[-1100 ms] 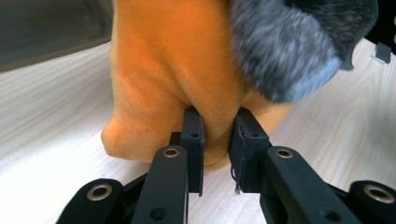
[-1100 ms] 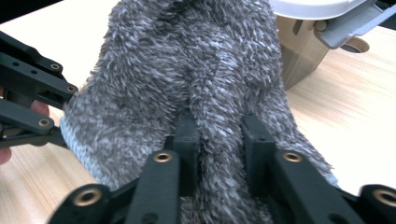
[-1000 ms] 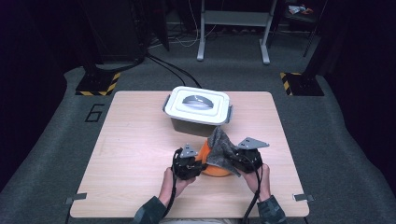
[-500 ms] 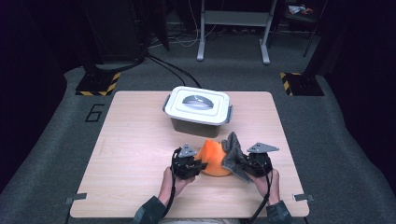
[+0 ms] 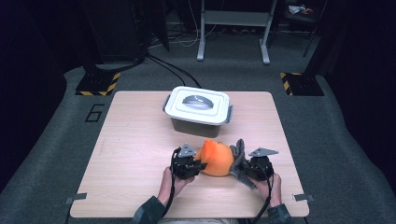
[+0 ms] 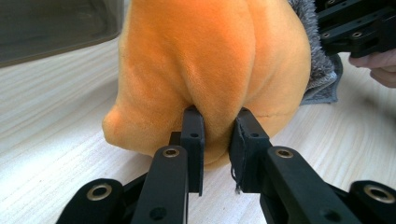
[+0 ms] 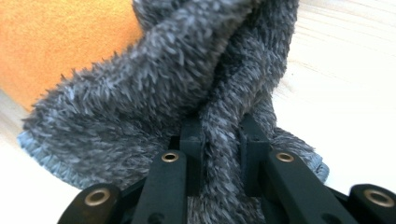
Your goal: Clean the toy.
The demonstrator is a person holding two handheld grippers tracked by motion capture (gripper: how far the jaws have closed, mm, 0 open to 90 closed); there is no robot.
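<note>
An orange plush toy [image 5: 215, 157] rests on the wooden table [image 5: 130, 144] near its front edge. My left gripper [image 5: 196, 166] is at the toy's left side, shut on a fold of the orange plush [image 6: 210, 70]. A grey fuzzy cloth [image 5: 239, 161] hangs bunched against the toy's right side. My right gripper [image 5: 247, 169] is shut on a twisted fold of this grey cloth [image 7: 187, 79], which drapes down onto the table. The other gripper and a hand show at the top right of the left gripper view.
A white lidded plastic box [image 5: 198, 109] with grey side latches stands behind the toy, at the table's middle rear. Bare wood lies to the left and right. Dark floor, stand legs and cables surround the table.
My right gripper has moved down and to the right with the grey cloth, pulling it off the top of the orange toy, which now shows. My left gripper has kept still.
</note>
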